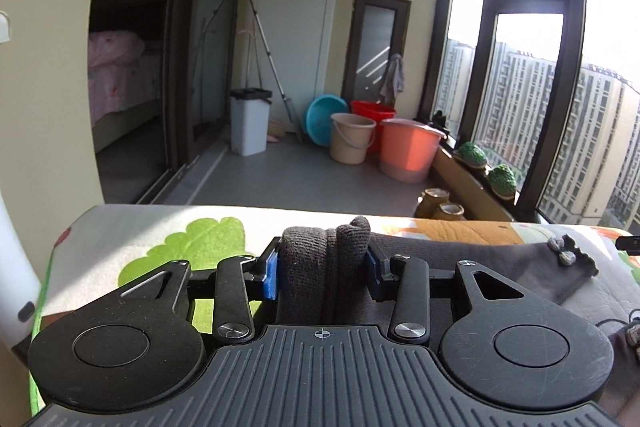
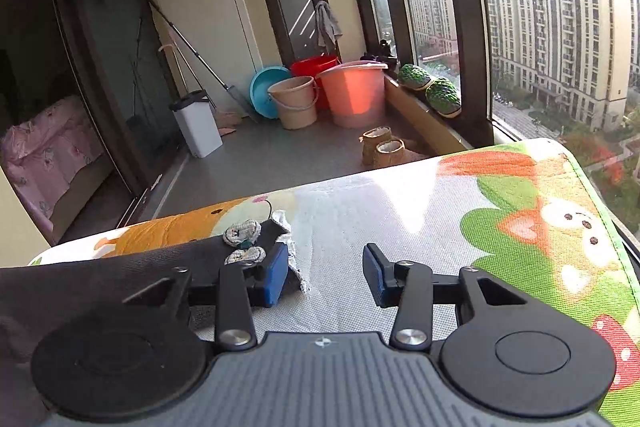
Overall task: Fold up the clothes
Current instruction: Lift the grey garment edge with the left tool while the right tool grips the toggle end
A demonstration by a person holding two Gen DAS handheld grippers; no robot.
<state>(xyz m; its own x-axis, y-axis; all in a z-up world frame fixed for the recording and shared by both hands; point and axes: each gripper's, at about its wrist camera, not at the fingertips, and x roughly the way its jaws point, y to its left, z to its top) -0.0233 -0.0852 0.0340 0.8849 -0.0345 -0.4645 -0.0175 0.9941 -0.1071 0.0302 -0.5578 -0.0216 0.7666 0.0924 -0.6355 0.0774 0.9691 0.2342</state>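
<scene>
A dark grey knit garment [image 1: 460, 263] lies across the cartoon-print table cover [image 1: 132, 231]. My left gripper [image 1: 324, 267] is shut on a bunched fold of it, the fabric squeezed between the blue pads [image 1: 272, 275]. A small bow [image 1: 562, 251] marks the garment's far corner. In the right wrist view the same garment [image 2: 120, 267] lies at the left, with its bows [image 2: 242, 233] and pale lace edge beside the left finger. My right gripper [image 2: 326, 277] is open over the bare table cover [image 2: 420, 211], with nothing between its pads.
Beyond the table's far edge the balcony floor holds several buckets [image 1: 408, 151], a blue basin [image 1: 324, 115], a white bin [image 1: 250, 121], a leaning mop and a pair of boots [image 2: 384, 147]. Green slippers [image 2: 442, 95] sit on the window sill at right.
</scene>
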